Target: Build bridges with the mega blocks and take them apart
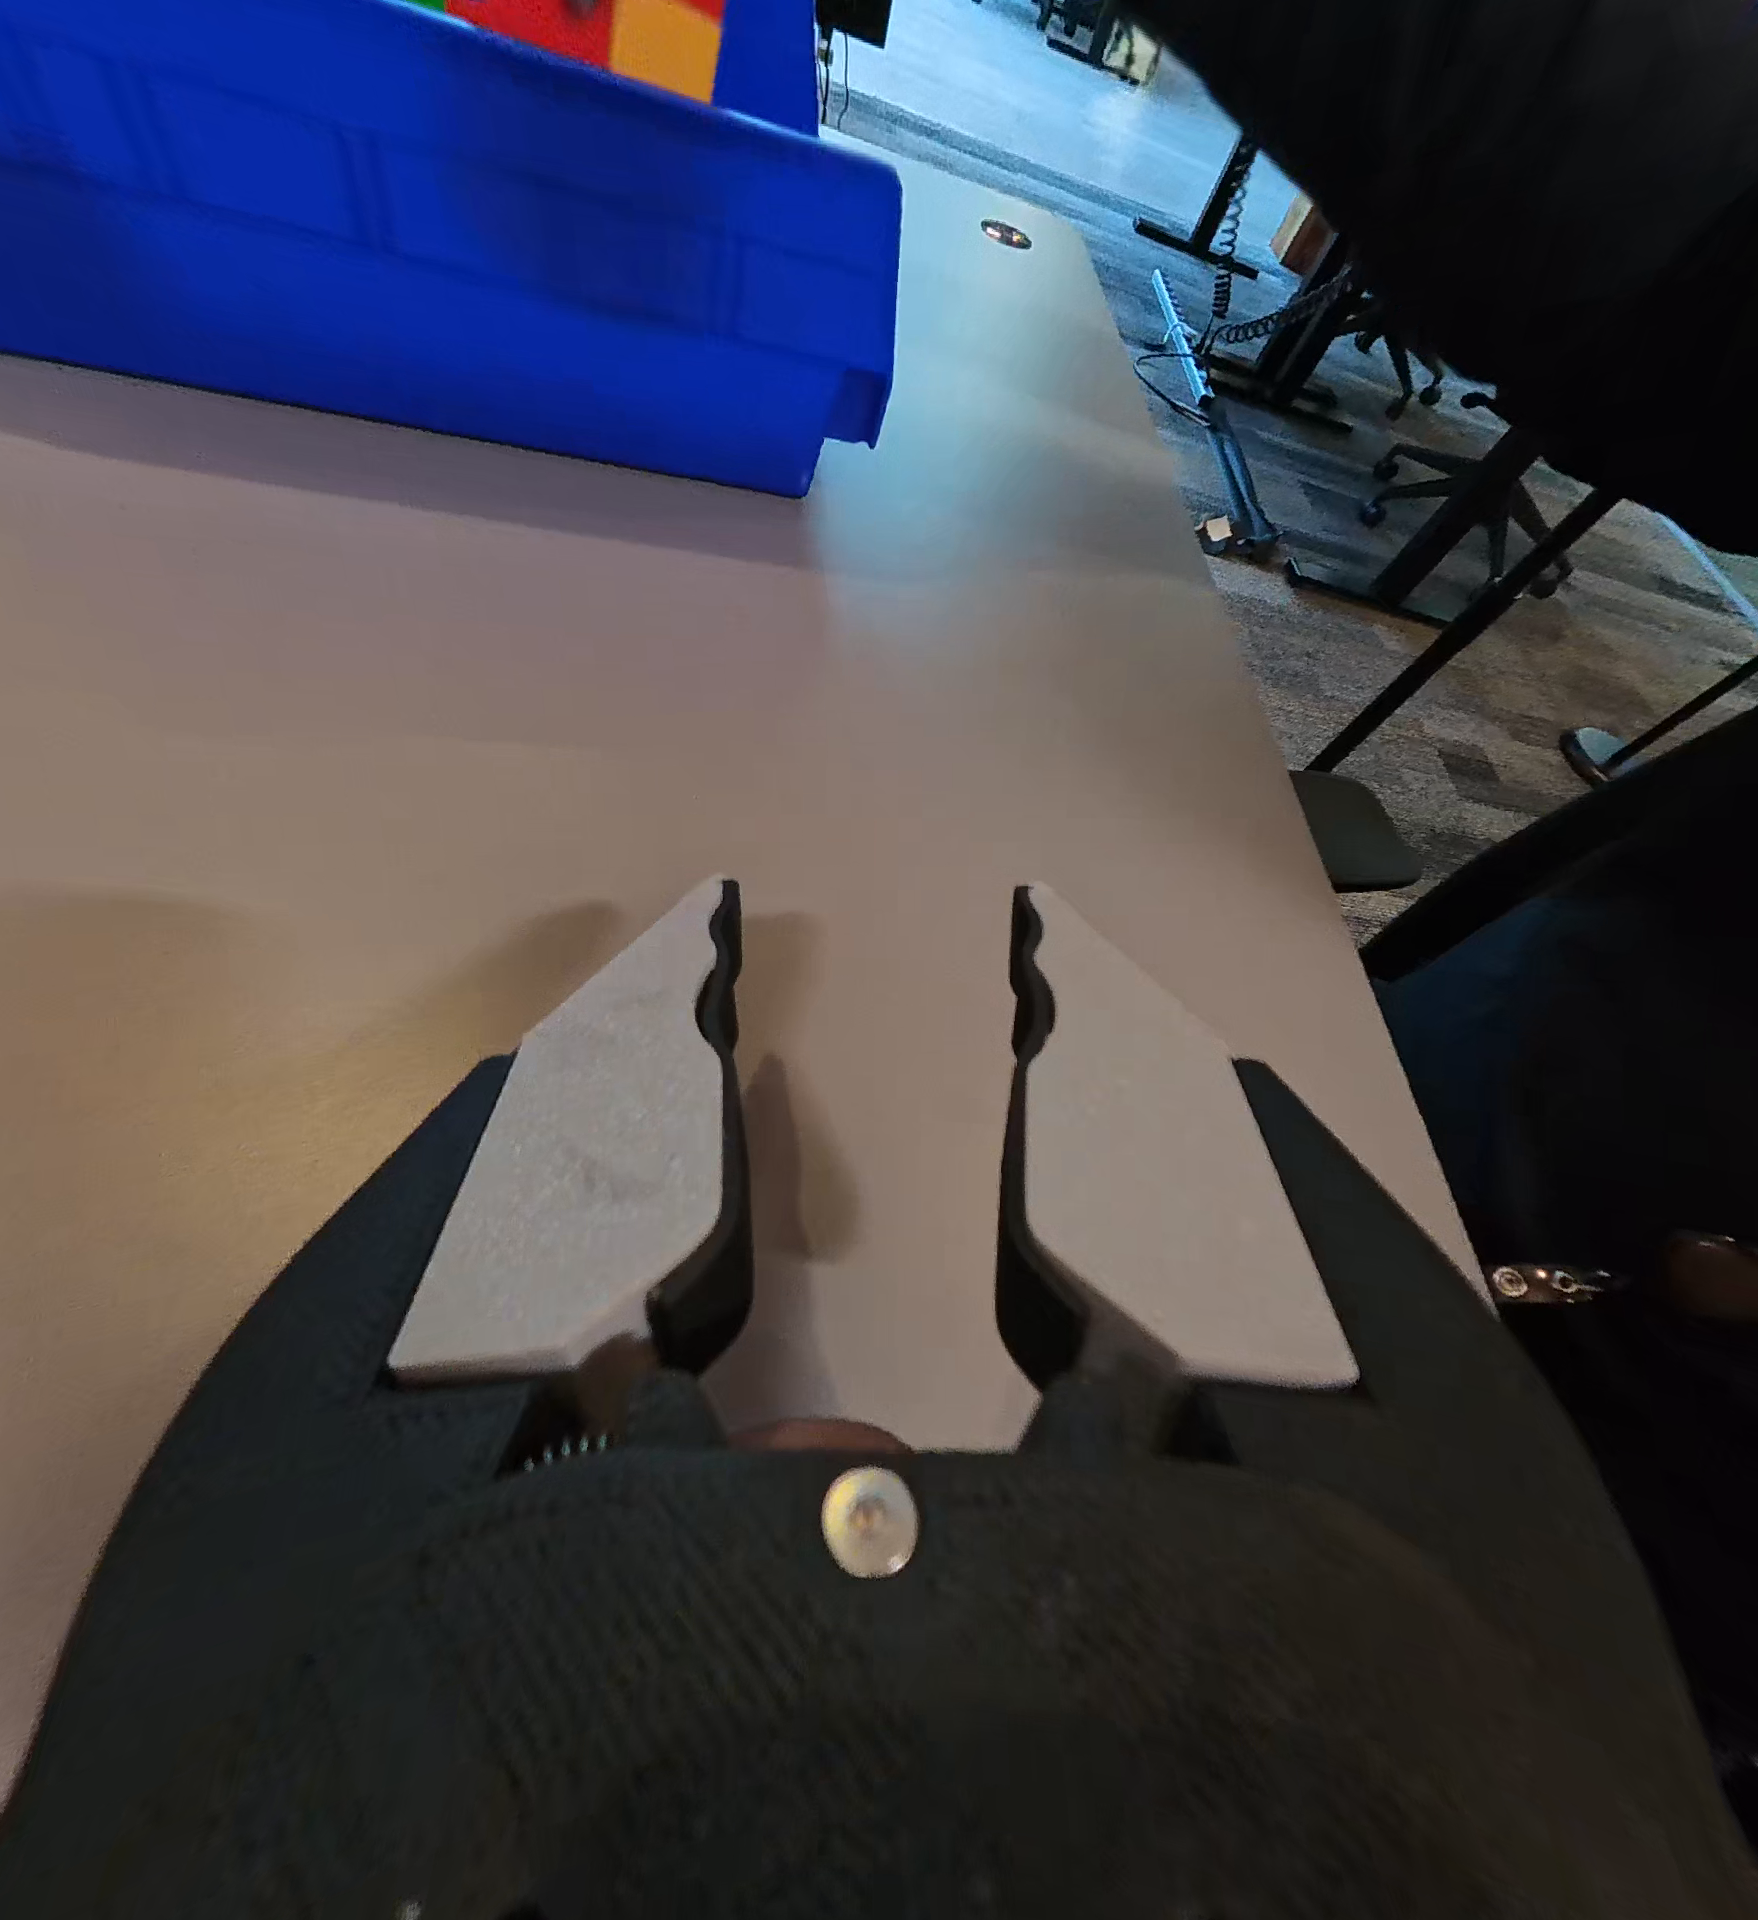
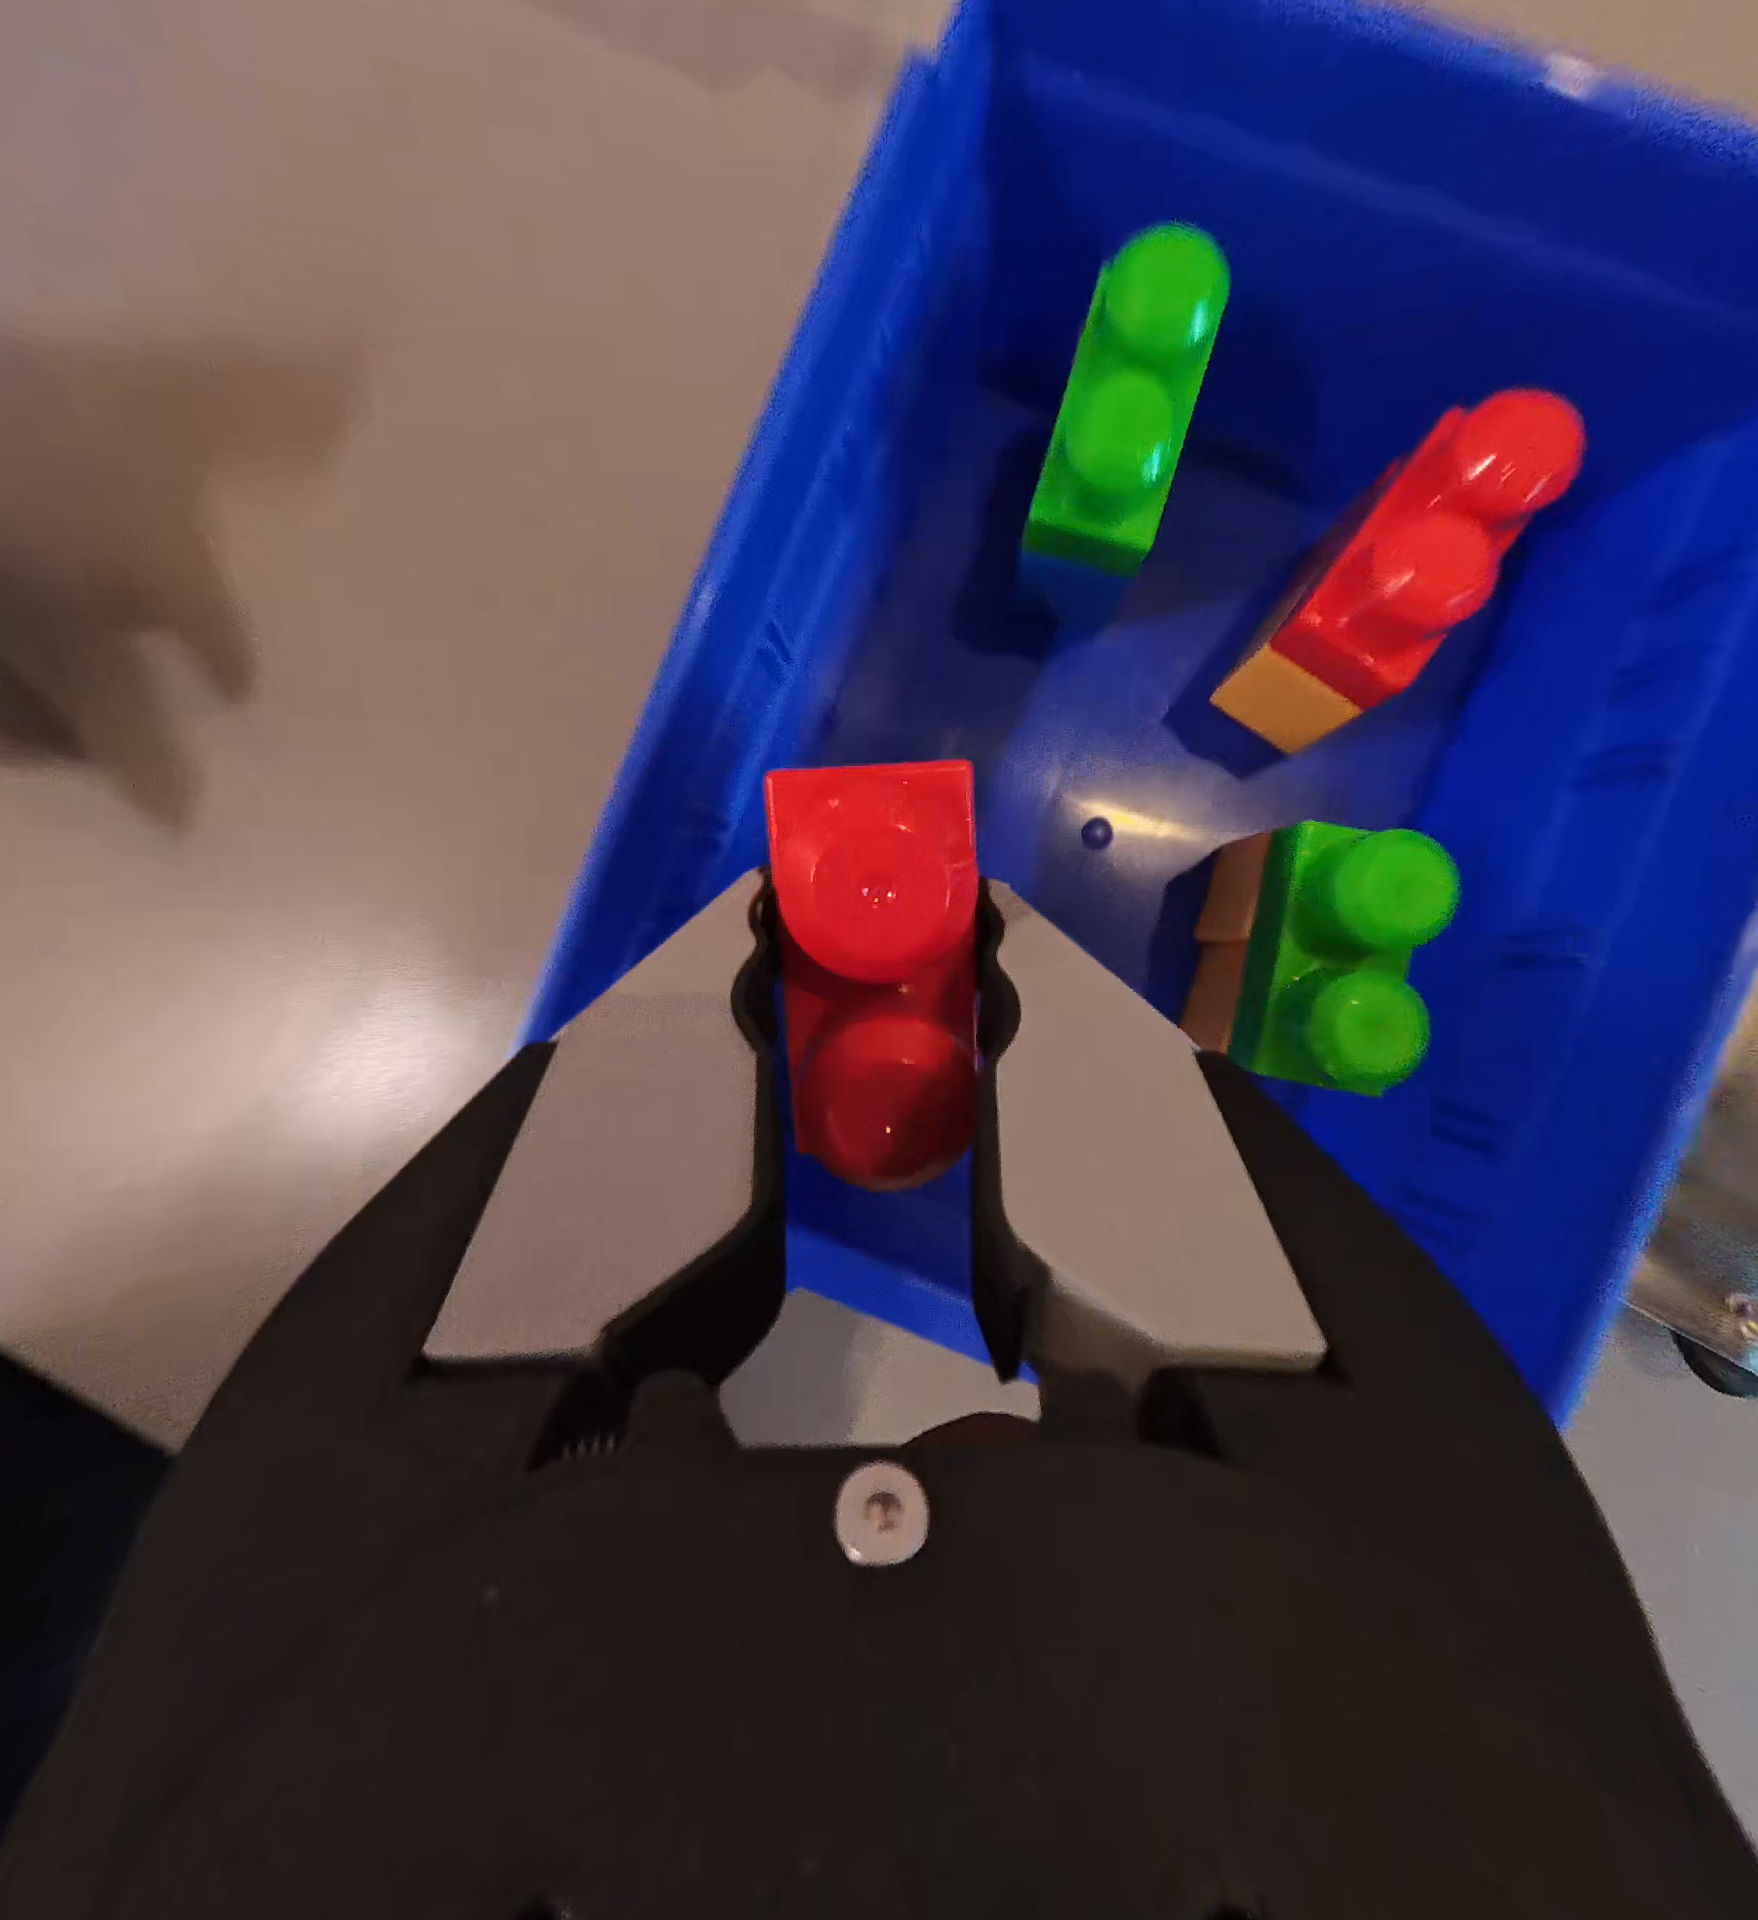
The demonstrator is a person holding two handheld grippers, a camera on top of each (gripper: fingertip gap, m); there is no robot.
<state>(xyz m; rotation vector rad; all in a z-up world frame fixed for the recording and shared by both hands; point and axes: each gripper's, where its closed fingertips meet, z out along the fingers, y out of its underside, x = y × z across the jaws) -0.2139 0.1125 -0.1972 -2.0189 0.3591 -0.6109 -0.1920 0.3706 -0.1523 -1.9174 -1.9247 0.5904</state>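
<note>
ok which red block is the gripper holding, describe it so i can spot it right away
Find the blue bin on the table. Over its near end, the right gripper is shut on a two-stud red block. The other red block sits on an orange one in the bin, as do two green blocks on their own stacks; the held one is alone and off the floor.

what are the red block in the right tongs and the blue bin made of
Red block, gripped by the right tongs: looks like glossy moulded plastic, with bright highlights on its rounded studs and smooth, even colour.

Blue bin: probably rigid moulded plastic with a semi-gloss finish; its floor reflects light and its walls show moulded ribs. In the left wrist view its outer wall looks duller, though blur leaves the finish uncertain.
</note>
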